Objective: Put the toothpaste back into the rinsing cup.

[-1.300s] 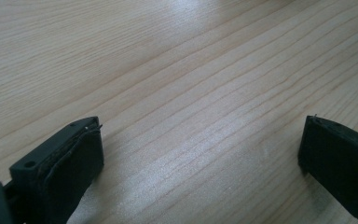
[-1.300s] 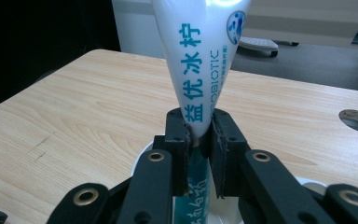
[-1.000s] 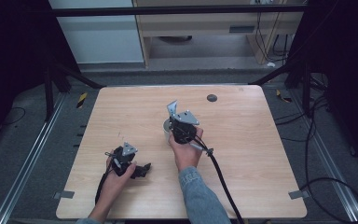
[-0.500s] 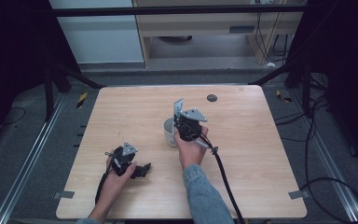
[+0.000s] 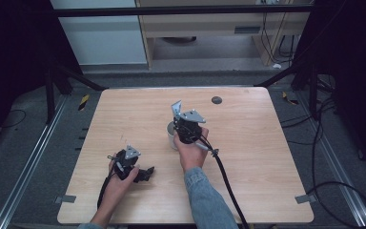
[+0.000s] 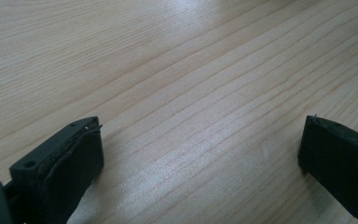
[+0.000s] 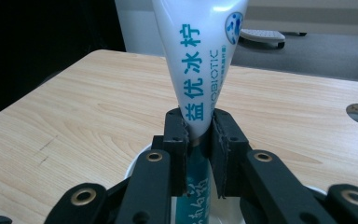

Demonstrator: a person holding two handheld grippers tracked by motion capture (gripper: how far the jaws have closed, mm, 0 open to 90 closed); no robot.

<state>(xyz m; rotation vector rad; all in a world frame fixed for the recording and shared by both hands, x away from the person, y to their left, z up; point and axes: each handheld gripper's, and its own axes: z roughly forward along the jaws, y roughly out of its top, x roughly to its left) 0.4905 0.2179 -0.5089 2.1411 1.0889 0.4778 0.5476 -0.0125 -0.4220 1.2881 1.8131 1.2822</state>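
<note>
Tube (image 7: pixel 200 65): pinched by right gripper (image 7: pixel 199 140), upright over cup (image 5: pixel 172 136).
Left gripper (image 6: pixel 200 154): jaws apart, idle at 7 o'clock.
Tip: lower straight, release inside rim.

1. My right gripper (image 7: pixel 199 140) covers the middle of the white tube (image 7: pixel 200 60), and the tube's wide flat end runs off the top edge of the right gripper view.
2. The white cup (image 5: pixel 171 135) sits mostly behind my right gripper and right hand (image 5: pixel 190 153) from above, with just a sliver showing.
3. The small print on the tube is too blurred to read.
4. My left gripper (image 6: pixel 200 154) has both jaws cut off by the bottom and right edges.
</note>
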